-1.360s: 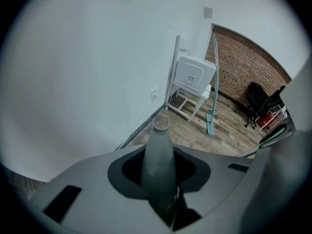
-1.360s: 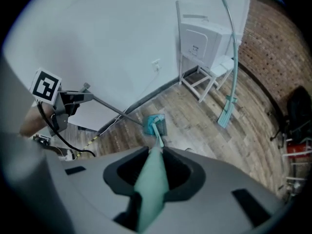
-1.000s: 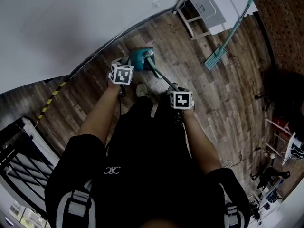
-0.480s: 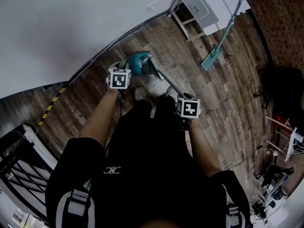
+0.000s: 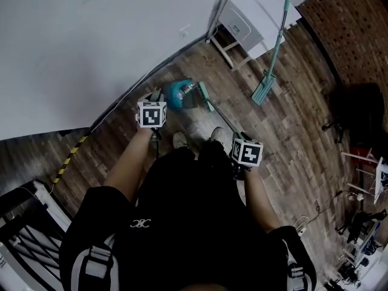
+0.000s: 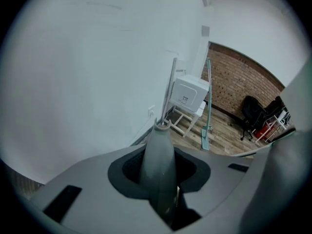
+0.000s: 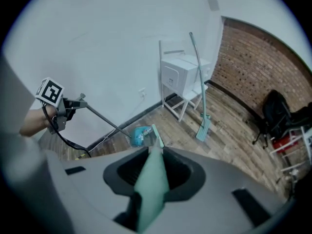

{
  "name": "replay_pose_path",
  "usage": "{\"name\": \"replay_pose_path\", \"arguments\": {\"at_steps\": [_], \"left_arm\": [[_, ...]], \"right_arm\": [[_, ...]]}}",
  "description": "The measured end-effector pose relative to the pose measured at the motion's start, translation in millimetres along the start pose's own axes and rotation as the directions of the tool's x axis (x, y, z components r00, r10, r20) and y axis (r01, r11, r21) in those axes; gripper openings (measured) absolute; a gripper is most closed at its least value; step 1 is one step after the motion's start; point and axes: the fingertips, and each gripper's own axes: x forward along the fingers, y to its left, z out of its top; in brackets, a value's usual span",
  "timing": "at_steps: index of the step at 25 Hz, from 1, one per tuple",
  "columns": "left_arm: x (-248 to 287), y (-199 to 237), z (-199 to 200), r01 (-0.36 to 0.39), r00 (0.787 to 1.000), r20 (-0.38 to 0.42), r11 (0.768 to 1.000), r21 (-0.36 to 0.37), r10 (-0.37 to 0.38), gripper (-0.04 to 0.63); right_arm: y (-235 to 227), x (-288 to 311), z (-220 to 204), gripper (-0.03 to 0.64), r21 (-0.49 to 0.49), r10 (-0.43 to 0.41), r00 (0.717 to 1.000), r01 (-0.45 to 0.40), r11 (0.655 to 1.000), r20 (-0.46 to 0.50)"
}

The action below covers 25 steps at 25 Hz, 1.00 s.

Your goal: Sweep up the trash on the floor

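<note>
While right claw (image 5: 237,137) clamps broom (image 5: 205,96), trash (image 5: 188,90) seemingly lies well ahead

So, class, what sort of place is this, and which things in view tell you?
Probably an indoor studio or utility room. It has a wood-plank floor, a brick wall meeting a white wall, and a teal mop leaning by a white box.
</note>
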Motion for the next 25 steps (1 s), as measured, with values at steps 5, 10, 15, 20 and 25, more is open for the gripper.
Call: {"name": "replay_pose_path", "arguments": {"at_steps": [5, 10, 15, 20, 25], "left_arm": [[-19.5, -3.5, 20.5, 0.005, 1.0, 0.024, 0.999, -0.048, -0.004, 0.097], [-45.5, -12.8, 46.1, 0.006, 0.999, 0.047, 0.997, -0.079, -0.002, 0.097], [-67.6, -26.8, 64.5, 0.008, 0.997, 0.082, 0.992, -0.125, 0.003, 0.097], [-94.7, -52.6, 81.9, 0.002, 0.995, 0.101, 0.992, -0.127, 0.01, 0.097], [-118.7, -75.9, 100.1, -0.001, 0.994, 0.106, 0.995, -0.102, 0.012, 0.097]], "right_arm": [[-19.0, -20.0, 3.6, 0.101, 0.079, -0.032, 0.998, 0.028, 0.997, 0.054], [-39.5, -37.4, 11.7, 0.101, 0.128, -0.058, 0.993, 0.045, 0.991, 0.099], [-60.3, -54.4, 17.7, 0.101, 0.141, -0.075, 0.988, 0.056, 0.989, 0.136], [-78.2, -69.1, 24.9, 0.101, 0.132, -0.072, 0.985, 0.051, 0.99, 0.159], [-89.8, -71.8, 33.7, 0.101, 0.136, -0.056, 0.984, 0.033, 0.99, 0.171]]}}
